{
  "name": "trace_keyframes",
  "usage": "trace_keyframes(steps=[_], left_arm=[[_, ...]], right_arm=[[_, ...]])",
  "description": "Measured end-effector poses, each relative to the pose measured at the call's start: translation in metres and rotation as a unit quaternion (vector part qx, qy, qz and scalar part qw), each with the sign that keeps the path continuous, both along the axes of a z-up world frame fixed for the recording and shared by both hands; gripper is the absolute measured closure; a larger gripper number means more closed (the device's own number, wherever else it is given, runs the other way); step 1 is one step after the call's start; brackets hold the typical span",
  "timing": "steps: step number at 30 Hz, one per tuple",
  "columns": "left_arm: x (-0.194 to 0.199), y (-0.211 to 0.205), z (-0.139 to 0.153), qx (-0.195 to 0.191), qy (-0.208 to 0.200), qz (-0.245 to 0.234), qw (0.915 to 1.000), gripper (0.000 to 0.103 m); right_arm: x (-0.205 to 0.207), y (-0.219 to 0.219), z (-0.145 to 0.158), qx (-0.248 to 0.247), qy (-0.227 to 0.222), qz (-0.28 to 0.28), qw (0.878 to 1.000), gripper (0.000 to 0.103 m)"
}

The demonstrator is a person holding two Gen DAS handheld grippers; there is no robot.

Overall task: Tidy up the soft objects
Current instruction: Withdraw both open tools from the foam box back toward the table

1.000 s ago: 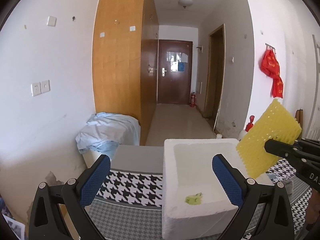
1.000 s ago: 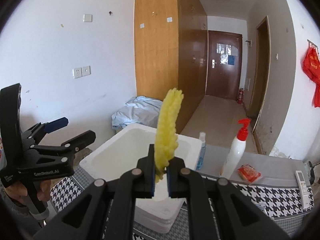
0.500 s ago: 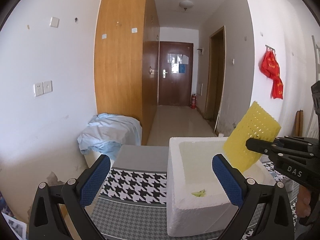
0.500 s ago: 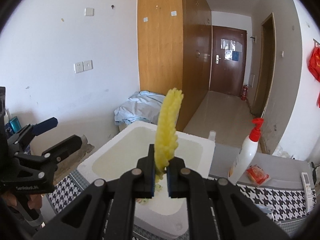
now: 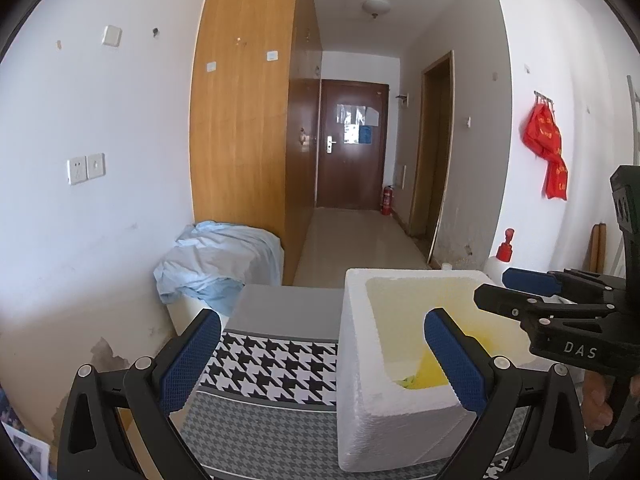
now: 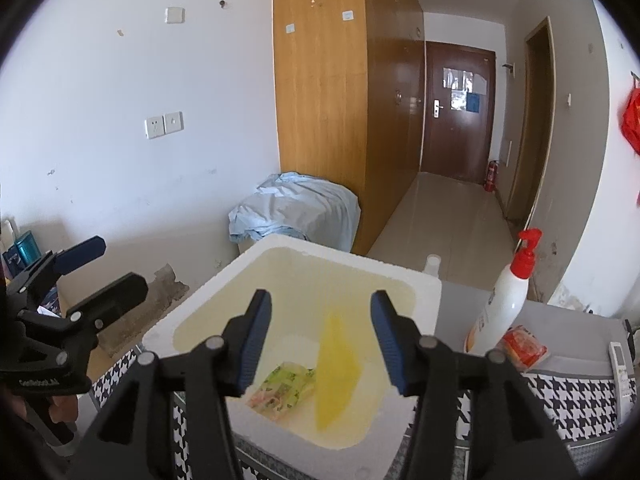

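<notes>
The right gripper is hanging over the white foam box, and its jaws have just been opening: the blue pads are now standing apart with nothing pressed between them. Below and just ahead of those jaws, the yellow sponge is sitting inside the box, blurred, standing on edge and leaning slightly. Beside it, under the left pad, a greenish packet is lying on the box floor.

The left gripper is hovering off to the side, jaws spread wide and gripping nothing; the near left corner of the box is showing between its pads, over the houndstooth cloth. Beyond the right jaw, a pump bottle with a red top is standing upright just outside the box.
</notes>
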State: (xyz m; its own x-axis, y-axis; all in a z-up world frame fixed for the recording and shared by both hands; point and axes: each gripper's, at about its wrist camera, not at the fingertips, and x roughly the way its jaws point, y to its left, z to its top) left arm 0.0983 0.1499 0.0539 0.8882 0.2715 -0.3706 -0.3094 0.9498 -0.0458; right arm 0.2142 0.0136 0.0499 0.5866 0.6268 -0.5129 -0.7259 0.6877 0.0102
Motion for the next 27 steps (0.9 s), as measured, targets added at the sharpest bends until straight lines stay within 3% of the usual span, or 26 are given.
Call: trace_keyframes(steps=[8,14,18,27], left_arm=[[0.0,-0.005,0.0,0.003,0.0,-0.008,1.0,0.001],[-0.001,-0.014,0.002,0.01,0.001,-0.013,0.9999,0.001],[-0.001,-0.024,0.005,0.011,0.0,-0.017,0.9998,0.001],[-0.002,-0.047,0.01,0.012,-0.002,-0.031,0.9995,0.001]], right_arm=[[-0.007,-0.007,0.002,0.004,-0.002,-0.001,1.0,0.039],[-0.012,-0.022,0.007,0.018,-0.006,-0.006,1.0,0.016],[-0.016,-0.033,0.009,0.025,-0.013,-0.011,1.0,0.007],[-0.024,-0.064,0.014,0.047,-0.024,-0.024,0.998,0.004]])
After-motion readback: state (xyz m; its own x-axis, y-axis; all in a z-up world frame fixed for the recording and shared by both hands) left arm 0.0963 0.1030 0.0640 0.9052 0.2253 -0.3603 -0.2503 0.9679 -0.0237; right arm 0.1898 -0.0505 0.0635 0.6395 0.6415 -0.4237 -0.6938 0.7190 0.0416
